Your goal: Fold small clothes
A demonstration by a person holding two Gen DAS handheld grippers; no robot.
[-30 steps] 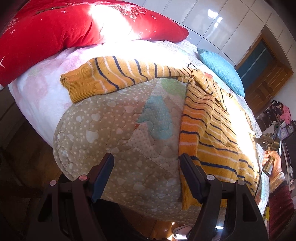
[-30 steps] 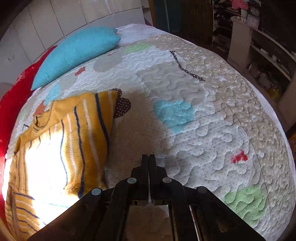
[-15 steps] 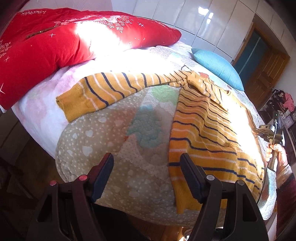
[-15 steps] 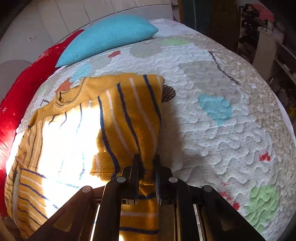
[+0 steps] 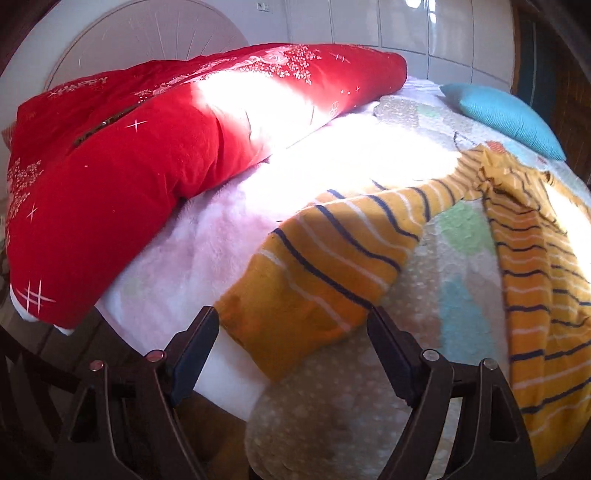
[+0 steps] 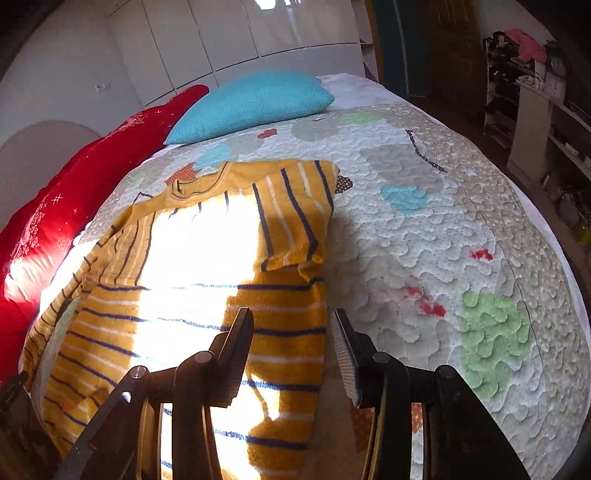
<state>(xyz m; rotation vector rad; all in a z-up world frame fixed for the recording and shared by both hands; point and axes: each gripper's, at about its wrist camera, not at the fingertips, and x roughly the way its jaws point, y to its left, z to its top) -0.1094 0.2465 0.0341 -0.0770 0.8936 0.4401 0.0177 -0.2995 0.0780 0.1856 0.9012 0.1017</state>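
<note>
A small orange sweater with navy and white stripes (image 6: 192, 295) lies flat on the quilted bedspread (image 6: 443, 229). One sleeve (image 6: 291, 218) is folded in over its body. The other sleeve (image 5: 332, 269) stretches out toward the bed's edge, and its cuff lies between the tips of my left gripper (image 5: 291, 343), whose jaws are opening wide without touching it. My right gripper (image 6: 291, 347) hovers over the sweater's right side edge; its jaws are opening and the pads press on nothing.
A long red pillow (image 5: 147, 147) lies along the head of the bed over a pale pink blanket (image 5: 207, 251). A turquoise cushion (image 6: 255, 103) rests at the far corner. White wardrobe doors (image 6: 221, 33) stand behind; cluttered shelves (image 6: 528, 85) are at the right.
My left gripper has swung left to the outstretched sleeve's cuff. My right gripper moved left over the sweater's edge and went from shut to open. The right sleeve now lies folded over the body.
</note>
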